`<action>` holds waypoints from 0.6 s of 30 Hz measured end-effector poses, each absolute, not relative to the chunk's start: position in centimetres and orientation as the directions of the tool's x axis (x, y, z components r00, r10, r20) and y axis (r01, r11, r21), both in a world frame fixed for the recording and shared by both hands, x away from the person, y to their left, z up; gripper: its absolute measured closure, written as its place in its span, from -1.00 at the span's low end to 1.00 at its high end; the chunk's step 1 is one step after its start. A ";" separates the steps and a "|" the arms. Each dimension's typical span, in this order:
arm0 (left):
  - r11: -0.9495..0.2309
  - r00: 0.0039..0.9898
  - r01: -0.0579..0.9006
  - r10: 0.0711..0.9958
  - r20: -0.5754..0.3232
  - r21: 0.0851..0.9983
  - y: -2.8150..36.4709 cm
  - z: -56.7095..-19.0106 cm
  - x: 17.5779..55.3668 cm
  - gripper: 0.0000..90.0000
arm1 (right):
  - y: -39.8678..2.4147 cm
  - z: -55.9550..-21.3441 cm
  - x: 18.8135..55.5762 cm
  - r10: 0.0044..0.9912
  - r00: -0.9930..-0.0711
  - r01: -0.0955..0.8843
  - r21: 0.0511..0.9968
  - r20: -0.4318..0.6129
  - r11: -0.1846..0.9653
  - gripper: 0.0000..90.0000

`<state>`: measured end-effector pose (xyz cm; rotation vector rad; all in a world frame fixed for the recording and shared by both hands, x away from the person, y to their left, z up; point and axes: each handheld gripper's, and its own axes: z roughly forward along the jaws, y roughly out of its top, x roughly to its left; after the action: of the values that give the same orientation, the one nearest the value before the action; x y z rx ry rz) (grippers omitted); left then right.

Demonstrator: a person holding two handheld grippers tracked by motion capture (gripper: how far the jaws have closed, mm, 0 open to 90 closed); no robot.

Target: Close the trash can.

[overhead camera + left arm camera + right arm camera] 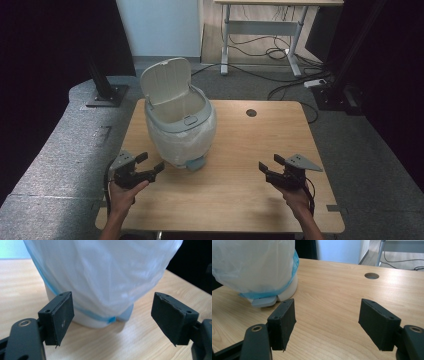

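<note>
The bin (179, 122) stands on the left half of the table (240, 190), lid (165, 80) tipped up and back, a thin white bag (105, 277) folded over its rim and hanging down the outside almost to the base. The left gripper (151, 162) sits just beside the bin's lower left side, jaws wide apart with nothing between them; its own view shows the bag's blue-edged hem near the pads (62, 317) but not touching. The right gripper (270, 164) hovers well apart on the right, jaws also spread and empty — bare tabletop lies between them.

The work in hand looks like dressing or pulling the bag. To do it well, I judge the left jaws should close on the loose film alone, low at the hem, not on the hard shell — a slow pinch, since the film slips and tears easily. The right gripper could steady the pedal (263, 301) side.

Inside, the bin appears empty apart from the liner.
</note>
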<state>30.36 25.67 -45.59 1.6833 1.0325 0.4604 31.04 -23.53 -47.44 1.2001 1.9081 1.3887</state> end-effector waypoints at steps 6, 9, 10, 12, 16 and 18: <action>-0.055 0.569 0.370 0.803 -0.179 0.927 25.7 -43.5 30.9 -0.63 | -24.1 -48.0 30.8 0.868 -0.483 0.385 0.918 0.116 0.092 -0.36; -0.055 0.572 0.356 0.802 -0.171 0.933 25.5 -42.6 31.2 -0.64 | -24.3 -48.2 30.7 0.870 -0.479 0.389 0.917 0.119 0.089 -0.36; -0.057 0.574 0.349 0.802 -0.165 0.935 25.4 -42.3 31.2 -0.64 | -24.4 -48.3 30.6 0.871 -0.476 0.392 0.916 0.120 0.088 -0.37; -0.066 0.580 0.339 0.800 -0.153 0.939 25.2 -41.7 31.4 -0.64 | -24.7 -48.7 30.4 0.874 -0.472 0.398 0.913 0.118 0.092 -0.37; -0.074 0.590 0.327 0.795 -0.142 0.942 25.1 -40.2 32.2 -0.66 | -24.8 -48.8 30.6 0.872 -0.472 0.407 0.909 0.128 0.087 -0.38; -0.077 0.590 0.312 0.797 -0.130 0.947 25.0 -39.3 32.6 -0.66 | -24.8 -48.7 30.6 0.871 -0.474 0.403 0.911 0.127 0.086 -0.38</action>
<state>32.59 24.98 -39.27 1.6560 0.9370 0.5192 30.58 -24.80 -48.72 1.2517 1.9178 1.3690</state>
